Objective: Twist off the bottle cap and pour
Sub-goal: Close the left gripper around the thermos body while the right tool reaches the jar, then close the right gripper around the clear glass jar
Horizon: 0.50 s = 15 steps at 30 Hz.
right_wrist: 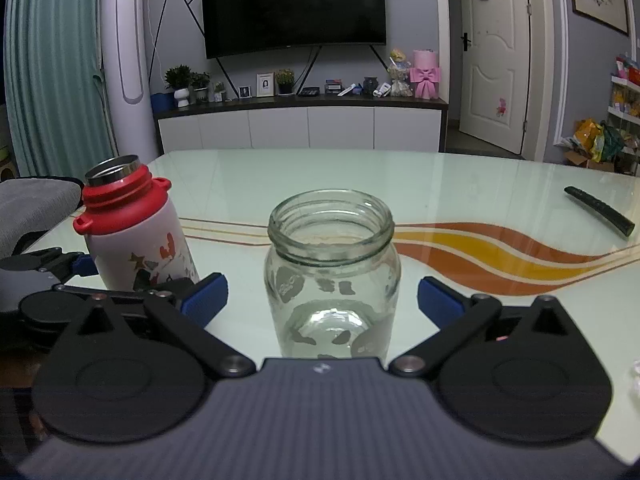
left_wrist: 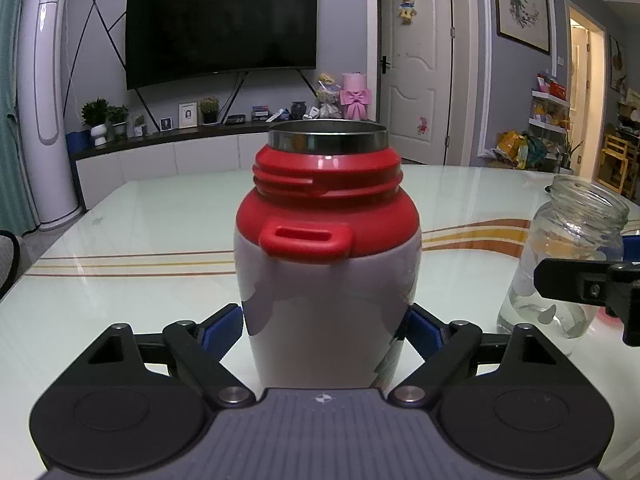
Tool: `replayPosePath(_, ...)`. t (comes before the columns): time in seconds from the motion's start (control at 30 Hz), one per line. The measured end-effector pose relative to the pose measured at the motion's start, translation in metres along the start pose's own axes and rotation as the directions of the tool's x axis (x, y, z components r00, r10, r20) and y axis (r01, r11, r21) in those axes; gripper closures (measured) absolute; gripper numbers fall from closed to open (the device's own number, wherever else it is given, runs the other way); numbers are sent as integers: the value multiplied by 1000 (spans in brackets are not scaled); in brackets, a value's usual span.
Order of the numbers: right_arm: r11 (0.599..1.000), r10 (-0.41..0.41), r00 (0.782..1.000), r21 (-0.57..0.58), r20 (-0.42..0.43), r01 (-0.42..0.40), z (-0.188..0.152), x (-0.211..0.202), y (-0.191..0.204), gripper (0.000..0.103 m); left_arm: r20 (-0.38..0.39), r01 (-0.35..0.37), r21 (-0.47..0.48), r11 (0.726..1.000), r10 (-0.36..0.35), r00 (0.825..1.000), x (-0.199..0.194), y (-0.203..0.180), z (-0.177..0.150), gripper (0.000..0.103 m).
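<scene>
A white bottle (left_wrist: pixel 326 292) with a red threaded neck and a bare steel mouth stands upright on the glass table; no cap shows on it. My left gripper (left_wrist: pixel 325 330) is shut on its lower body, a blue pad on each side. The bottle also shows at the left of the right wrist view (right_wrist: pixel 136 236). An open, empty glass jar (right_wrist: pixel 332 276) stands between the fingers of my right gripper (right_wrist: pixel 322 300), which is open with gaps on both sides. The jar shows at the right of the left wrist view (left_wrist: pixel 568 264).
The table (right_wrist: pixel 460 188) has orange and yellow wavy stripes. A dark long object (right_wrist: pixel 600 210) lies at the far right. A grey cushioned chair (right_wrist: pixel 32 204) stands at the left edge. A TV cabinet stands beyond the table.
</scene>
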State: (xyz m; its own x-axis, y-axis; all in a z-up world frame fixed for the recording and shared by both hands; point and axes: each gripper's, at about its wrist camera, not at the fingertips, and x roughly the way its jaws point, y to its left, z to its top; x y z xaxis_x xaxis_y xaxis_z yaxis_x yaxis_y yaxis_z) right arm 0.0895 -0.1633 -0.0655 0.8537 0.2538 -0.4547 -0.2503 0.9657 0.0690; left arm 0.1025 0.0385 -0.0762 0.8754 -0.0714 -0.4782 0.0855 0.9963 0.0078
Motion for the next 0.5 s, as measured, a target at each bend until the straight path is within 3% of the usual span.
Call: replayPosePath(0.5,1000,-19,1000,5,-6,19,-3,7,-3,0,-4,-3,-11,1000,3,1000,1,0,1,20)
